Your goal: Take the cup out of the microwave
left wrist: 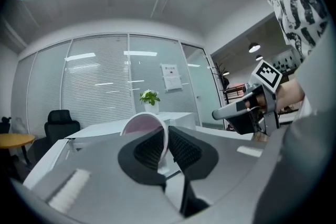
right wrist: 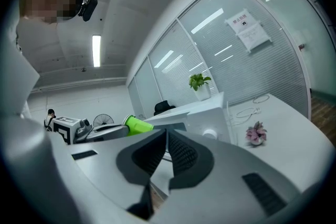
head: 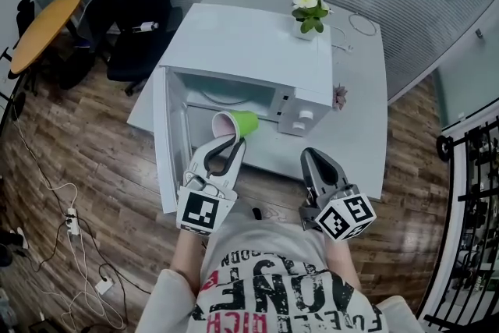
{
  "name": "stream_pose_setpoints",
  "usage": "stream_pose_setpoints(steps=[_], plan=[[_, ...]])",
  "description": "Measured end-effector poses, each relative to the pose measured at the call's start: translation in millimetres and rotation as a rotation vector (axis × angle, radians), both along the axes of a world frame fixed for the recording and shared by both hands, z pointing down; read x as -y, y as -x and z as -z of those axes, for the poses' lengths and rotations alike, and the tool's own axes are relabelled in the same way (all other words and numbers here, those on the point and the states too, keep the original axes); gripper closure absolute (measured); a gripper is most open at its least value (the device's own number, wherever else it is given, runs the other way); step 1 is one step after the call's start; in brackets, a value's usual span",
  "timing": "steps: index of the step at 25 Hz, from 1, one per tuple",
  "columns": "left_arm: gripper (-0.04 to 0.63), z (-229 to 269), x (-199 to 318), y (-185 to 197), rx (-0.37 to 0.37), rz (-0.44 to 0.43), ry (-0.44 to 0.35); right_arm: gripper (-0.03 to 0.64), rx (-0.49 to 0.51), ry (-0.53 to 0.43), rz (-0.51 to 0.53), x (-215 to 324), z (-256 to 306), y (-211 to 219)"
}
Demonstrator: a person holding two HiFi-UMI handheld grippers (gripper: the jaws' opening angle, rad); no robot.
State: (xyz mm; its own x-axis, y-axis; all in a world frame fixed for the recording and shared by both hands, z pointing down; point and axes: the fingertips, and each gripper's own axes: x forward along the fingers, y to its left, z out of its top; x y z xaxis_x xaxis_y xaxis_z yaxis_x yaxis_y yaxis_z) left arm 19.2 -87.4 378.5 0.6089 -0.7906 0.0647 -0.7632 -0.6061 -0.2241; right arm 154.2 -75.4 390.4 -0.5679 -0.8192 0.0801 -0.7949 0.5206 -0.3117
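Cup (head: pixel 236 123) is at the mouth of the open microwave (head: pixel 249 43), lying on its side in the air with the green base pointing far and right and the pink inside turned toward me. My left gripper (head: pixel 231 148) has it by the rim. In the left gripper view the jaws pinch the thin white wall, one pad inside the cup and one outside. From the head view I can't tell whether the base is fully clear of the cavity or just inside its front edge.

In the left gripper view only the pink mouth shows; the green body is hidden behind it. In the right gripper view the green base (right wrist: pixel 137 124) sticks out past the left gripper.

My right gripper (head: pixel 312 156) hovers near, to the right of the cup and apart from it. Its jaws are pressed together with nothing between them.

The door (head: pixel 161 136) hangs wide open on the left, and the microwave's top hides much of the cavity. A potted plant (head: pixel 309 12) stands on the surface (head: pixel 359 90) at the microwave's far edge; a small pink flower (head: pixel 340 96) is partly hidden behind its right side. A small dark thing (head: pixel 256 212) lies on the floor between the grippers, too small to identify.
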Motion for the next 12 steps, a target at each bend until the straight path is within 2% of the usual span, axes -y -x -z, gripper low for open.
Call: stream_pose_setpoints(steps=[7, 10, 12], plan=[[0.555, 7, -7, 22, -0.170, 0.092, 0.054, 0.595, 0.008, 0.001, 0.009, -9, 1, 4], [0.555, 9, -7, 33, -0.191, 0.118, 0.040, 0.595, 0.012, 0.003, 0.004, -12, 1, 5], [0.555, 8, -8, 40, -0.173, 0.131, 0.031, 0.595, 0.009, 0.003, 0.001, -13, 2, 6]])
